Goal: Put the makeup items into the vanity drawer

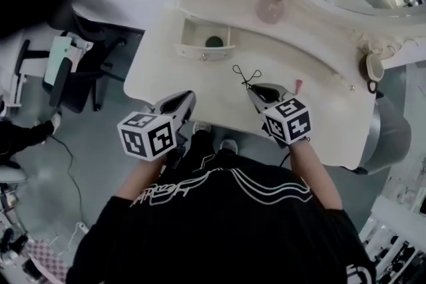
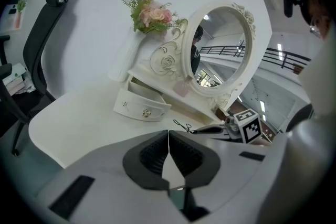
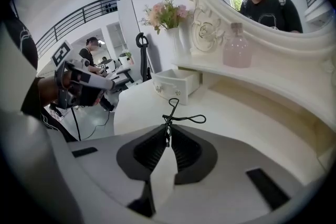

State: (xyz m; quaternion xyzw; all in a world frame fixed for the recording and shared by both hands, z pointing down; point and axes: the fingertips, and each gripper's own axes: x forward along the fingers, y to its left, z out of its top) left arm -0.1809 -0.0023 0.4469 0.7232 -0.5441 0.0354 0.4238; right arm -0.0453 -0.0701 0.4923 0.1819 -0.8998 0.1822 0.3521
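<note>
One light, slippery black wire eyelash curler (image 3: 181,117) we find pinched below its loops by right gripper (image 3: 168,136) fingers; left gripper (image 2: 168,136) fingers pressed together.

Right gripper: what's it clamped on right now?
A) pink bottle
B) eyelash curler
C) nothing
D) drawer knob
B: in the right gripper view, the right gripper has its jaws closed on the black eyelash curler, and the curler's handle loops stick out past the tips.
</note>
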